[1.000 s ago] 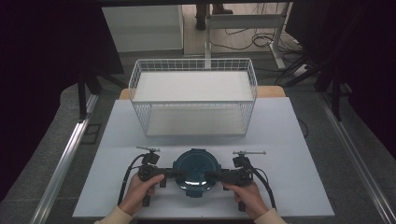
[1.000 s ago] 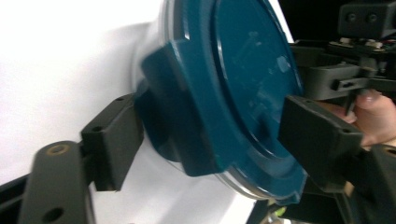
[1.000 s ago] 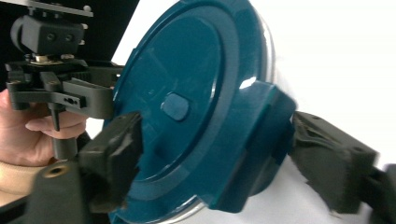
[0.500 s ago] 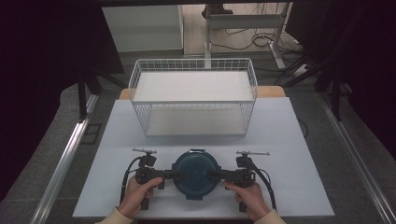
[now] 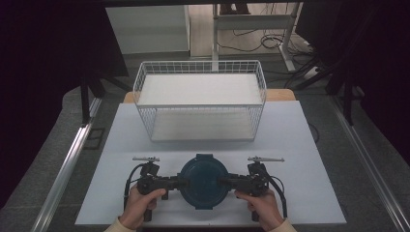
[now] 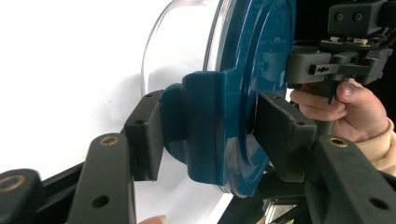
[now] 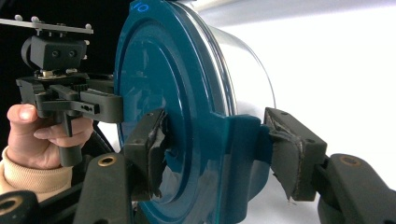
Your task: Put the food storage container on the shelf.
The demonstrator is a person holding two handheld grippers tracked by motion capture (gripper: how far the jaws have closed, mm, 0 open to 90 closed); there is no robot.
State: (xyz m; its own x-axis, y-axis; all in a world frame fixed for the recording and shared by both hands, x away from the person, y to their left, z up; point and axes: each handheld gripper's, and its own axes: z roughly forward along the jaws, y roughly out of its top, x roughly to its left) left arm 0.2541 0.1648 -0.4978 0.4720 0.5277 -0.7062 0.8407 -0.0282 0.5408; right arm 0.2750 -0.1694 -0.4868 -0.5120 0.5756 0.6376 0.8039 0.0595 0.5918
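Blue-lidded round clear plastic tub sits on the white table, right between both tools. Left gripper and right gripper each squeeze a lid clip; wire basket waits straight ahead.

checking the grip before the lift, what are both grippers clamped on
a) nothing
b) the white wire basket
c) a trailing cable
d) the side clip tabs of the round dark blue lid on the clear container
d: the left gripper and the right gripper each pinch a clip tab of the round dark blue lid on the clear container.
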